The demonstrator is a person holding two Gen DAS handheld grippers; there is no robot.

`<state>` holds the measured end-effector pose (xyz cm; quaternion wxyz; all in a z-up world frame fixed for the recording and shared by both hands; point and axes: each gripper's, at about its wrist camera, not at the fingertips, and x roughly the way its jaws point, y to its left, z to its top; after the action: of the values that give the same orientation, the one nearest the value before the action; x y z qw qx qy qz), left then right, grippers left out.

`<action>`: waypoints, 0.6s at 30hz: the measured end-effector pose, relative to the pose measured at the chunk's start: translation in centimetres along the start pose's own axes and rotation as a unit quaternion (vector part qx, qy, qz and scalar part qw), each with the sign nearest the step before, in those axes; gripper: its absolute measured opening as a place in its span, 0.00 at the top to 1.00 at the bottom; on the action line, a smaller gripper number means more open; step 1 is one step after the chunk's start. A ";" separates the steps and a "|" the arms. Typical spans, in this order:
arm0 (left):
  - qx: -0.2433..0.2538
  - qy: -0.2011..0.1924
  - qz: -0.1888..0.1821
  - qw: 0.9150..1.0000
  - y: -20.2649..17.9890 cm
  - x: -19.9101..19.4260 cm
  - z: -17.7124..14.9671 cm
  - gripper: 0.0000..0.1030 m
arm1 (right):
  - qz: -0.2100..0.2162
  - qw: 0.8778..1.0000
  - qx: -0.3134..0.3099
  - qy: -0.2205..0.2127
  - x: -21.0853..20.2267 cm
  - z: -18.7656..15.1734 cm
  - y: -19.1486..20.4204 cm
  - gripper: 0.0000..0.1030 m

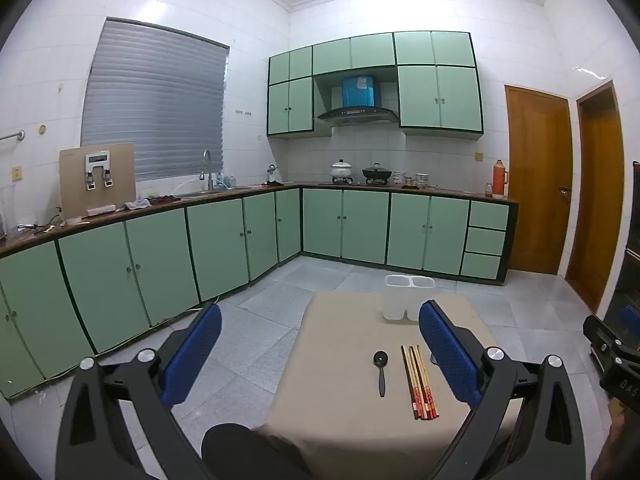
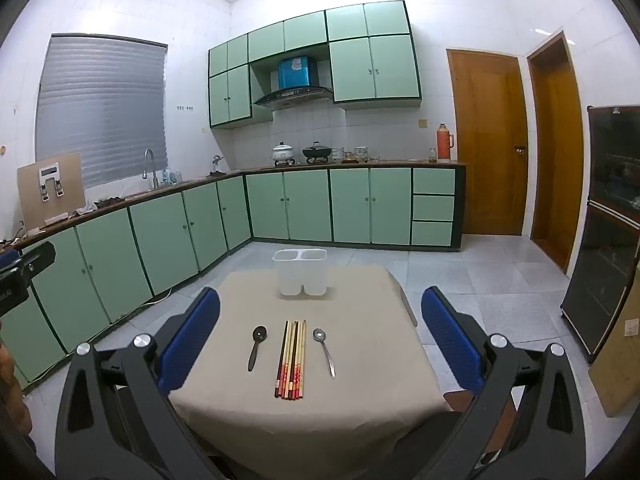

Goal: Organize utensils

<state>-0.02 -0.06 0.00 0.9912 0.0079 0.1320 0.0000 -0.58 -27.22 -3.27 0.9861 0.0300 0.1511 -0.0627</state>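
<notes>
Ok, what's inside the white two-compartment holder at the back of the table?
Nothing rises above the rim of the white holder, and its translucent walls show no dark shapes. The compartment floors are hidden from both views, so something small could lie there unseen.

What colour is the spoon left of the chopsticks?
Black spoon, clearest in the right wrist view.

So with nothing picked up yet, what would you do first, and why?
Probably lower the open right gripper onto the slim metal spoon lying on its side of the chopstick bundle; the white two-compartment plastic holder behind stands empty.
</notes>
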 end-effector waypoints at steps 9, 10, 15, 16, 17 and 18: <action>-0.004 0.002 0.000 1.000 0.3 0.0 -0.1 0.06 | 0.000 1.000 0.005 0.001 0.2 -0.2 -0.3 0.05; -0.004 0.002 0.000 1.000 0.3 0.0 -0.1 0.06 | 0.001 1.000 0.005 0.001 0.2 -0.3 -0.4 0.05; -0.004 0.002 -0.001 1.000 0.3 0.0 -0.2 0.06 | 0.001 1.000 0.003 0.002 0.6 -0.6 -0.6 0.05; -0.006 0.003 0.002 1.000 0.3 0.2 -0.1 0.06 | 0.001 1.000 0.004 0.002 0.5 -0.5 -0.5 0.05; -0.006 0.004 0.002 1.000 0.3 0.2 -0.1 0.06 | 0.001 1.000 0.004 0.002 0.6 -0.4 -0.6 0.05; -0.006 0.004 0.002 1.000 0.3 0.2 -0.1 0.06 | 0.001 1.000 0.003 0.002 0.6 -0.5 -0.5 0.05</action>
<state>0.14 0.22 -0.18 0.9908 0.0026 0.1355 0.0033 -0.21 -27.70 -3.96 0.9858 0.0333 0.1524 -0.0626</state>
